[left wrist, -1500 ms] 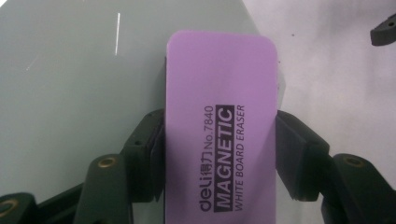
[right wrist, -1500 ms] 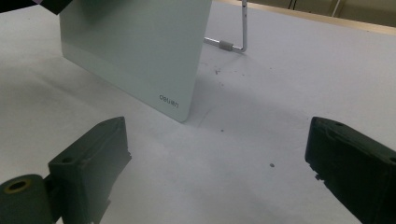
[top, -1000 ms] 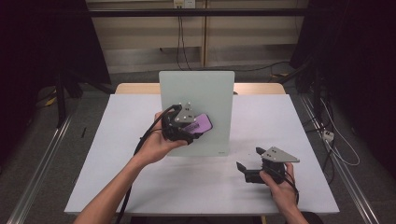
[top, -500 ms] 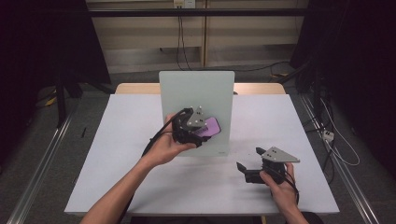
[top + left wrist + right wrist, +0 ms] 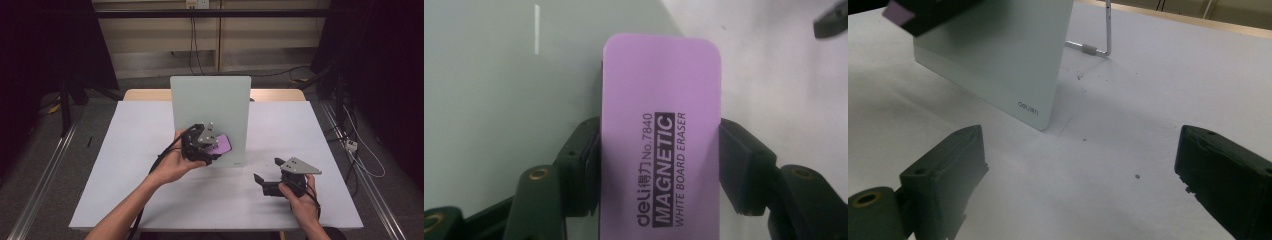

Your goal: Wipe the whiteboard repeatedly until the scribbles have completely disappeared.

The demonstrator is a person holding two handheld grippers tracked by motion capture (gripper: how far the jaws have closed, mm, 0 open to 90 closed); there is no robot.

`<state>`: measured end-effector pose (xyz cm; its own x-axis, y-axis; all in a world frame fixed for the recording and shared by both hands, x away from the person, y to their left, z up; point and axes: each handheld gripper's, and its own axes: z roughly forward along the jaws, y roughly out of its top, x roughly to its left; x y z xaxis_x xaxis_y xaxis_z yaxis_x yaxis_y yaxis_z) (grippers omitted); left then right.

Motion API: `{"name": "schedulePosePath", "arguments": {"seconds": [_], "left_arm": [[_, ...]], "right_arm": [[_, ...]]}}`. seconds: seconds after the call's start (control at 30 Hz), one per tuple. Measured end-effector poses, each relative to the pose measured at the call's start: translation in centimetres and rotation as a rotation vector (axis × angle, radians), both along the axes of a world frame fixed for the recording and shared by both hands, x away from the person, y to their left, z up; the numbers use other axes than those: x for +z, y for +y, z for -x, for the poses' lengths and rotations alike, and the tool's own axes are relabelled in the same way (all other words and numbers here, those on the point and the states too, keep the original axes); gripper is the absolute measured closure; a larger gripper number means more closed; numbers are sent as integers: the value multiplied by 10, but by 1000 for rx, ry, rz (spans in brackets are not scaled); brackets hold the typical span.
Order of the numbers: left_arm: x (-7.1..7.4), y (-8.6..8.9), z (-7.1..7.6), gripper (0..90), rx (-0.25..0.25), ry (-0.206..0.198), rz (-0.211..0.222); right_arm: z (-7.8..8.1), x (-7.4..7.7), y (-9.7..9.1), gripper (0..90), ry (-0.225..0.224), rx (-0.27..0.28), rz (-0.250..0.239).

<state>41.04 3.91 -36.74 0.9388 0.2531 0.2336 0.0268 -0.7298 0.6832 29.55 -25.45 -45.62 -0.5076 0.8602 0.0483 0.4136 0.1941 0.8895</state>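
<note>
On the white desk (image 5: 125, 165), the left hand-held gripper (image 5: 212, 150) clamps a purple magnetic eraser (image 5: 659, 145) against the upright whiteboard (image 5: 210, 105) ahead, likely mid-wipe; the right hand-held gripper (image 5: 265, 182) rests open.

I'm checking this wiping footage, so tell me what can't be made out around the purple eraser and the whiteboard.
- Purple rectangular magnetic eraser: its wiping underside faces away in the left gripper view, so contact with the pale upright whiteboard is unclear.
- Left claw: in the high view its own body covers the tips.
- Whiteboard's thin metal stand: cut off by the right gripper view's top edge.
</note>
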Motion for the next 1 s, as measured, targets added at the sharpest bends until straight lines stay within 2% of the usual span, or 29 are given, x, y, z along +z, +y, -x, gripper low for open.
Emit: {"name": "schedulePosePath", "arguments": {"seconds": [0.2, 0.27, 0.33, 0.43, 0.57, 0.73, 0.87, 0.9, 0.97, 1.0], "left_arm": [[35, 26, -12, 409, 85, -45, 102], [41, 32, -16, 408, 92, -54, 128], [40, 34, -17, 408, 89, -46, 130], [33, 31, -13, 407, 83, -64, 93], [17, 30, -8, 407, 41, -32, 47], [-4, 27, 1, 407, 17, 4, -37], [-21, 25, 5, 407, -5, 42, -76], [-24, 25, 6, 407, -11, 60, -88], [-30, 23, 7, 408, -12, 79, -92], [-32, 22, 8, 407, -15, 80, -108]], "right_arm": [[0, 0, 0, 59, -2, 0, -1], [0, 0, 0, 59, -2, 0, -1], [0, 0, 0, 59, -2, 0, -1], [1, 0, 1, 59, -1, 2, 0], [1, 0, 1, 59, 0, 2, 0], [0, 0, 1, 59, -2, 2, 3], [1, 0, 2, 59, -1, 0, 3], [0, 0, 2, 59, -1, -1, -1], [0, 0, 2, 59, 1, 2, 3], [0, 0, 2, 59, 1, 3, 3]]}}
